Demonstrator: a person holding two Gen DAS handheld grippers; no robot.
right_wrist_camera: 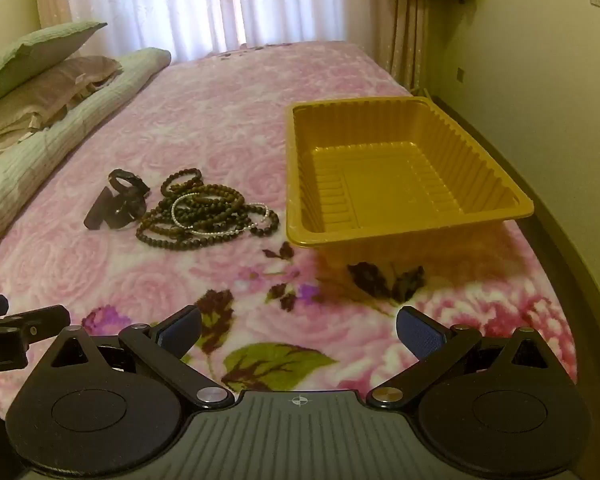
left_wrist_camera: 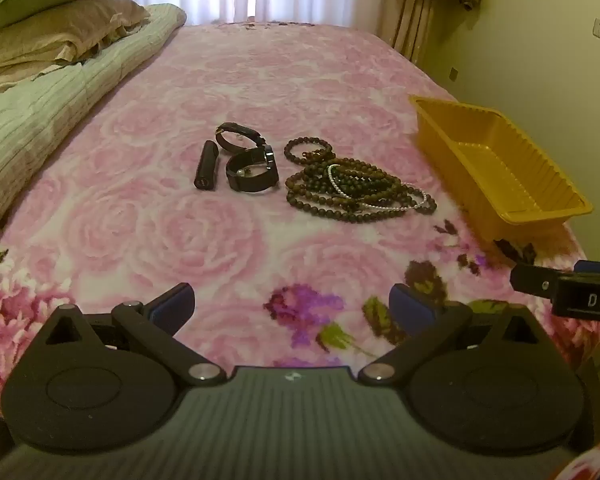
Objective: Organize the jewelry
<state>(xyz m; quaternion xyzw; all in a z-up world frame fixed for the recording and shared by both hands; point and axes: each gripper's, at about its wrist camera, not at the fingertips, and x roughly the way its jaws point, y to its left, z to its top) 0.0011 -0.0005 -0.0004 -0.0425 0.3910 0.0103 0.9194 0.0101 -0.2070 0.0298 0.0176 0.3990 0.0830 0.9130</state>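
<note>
The left gripper (left_wrist_camera: 292, 304) is wide open and holds nothing. The right gripper (right_wrist_camera: 299, 330) is wide open too, and it holds nothing either. Both hang over the near end of the bed (left_wrist_camera: 220, 248), tipped down toward the pink flower blanket, side by side.

The yellow tray (right_wrist_camera: 384, 184) is the best thing to steer by. It sits on the bed close to the right edge, and it is empty. Just beside the tray, on its left, lies a pile of dark bead strings (right_wrist_camera: 204, 216) with a thin white bead strand (right_wrist_camera: 220, 216) tangled through it. Left of the beads sit two black watches (left_wrist_camera: 246, 160), touching each other. A small black tube (left_wrist_camera: 207, 165) lies just past them, farthest from the tray. Nothing has gone into the tray yet, I think, so the job is only starting.

What could go wrong? The beads are all looped together, so a grab at one string may drag the others along, and some could drop on the way to the tray. The tray looks light and thin, and it sits near the bed's edge. A bump from a gripper could tip it or push it off. The fluffy blanket may also catch the pads.
</note>
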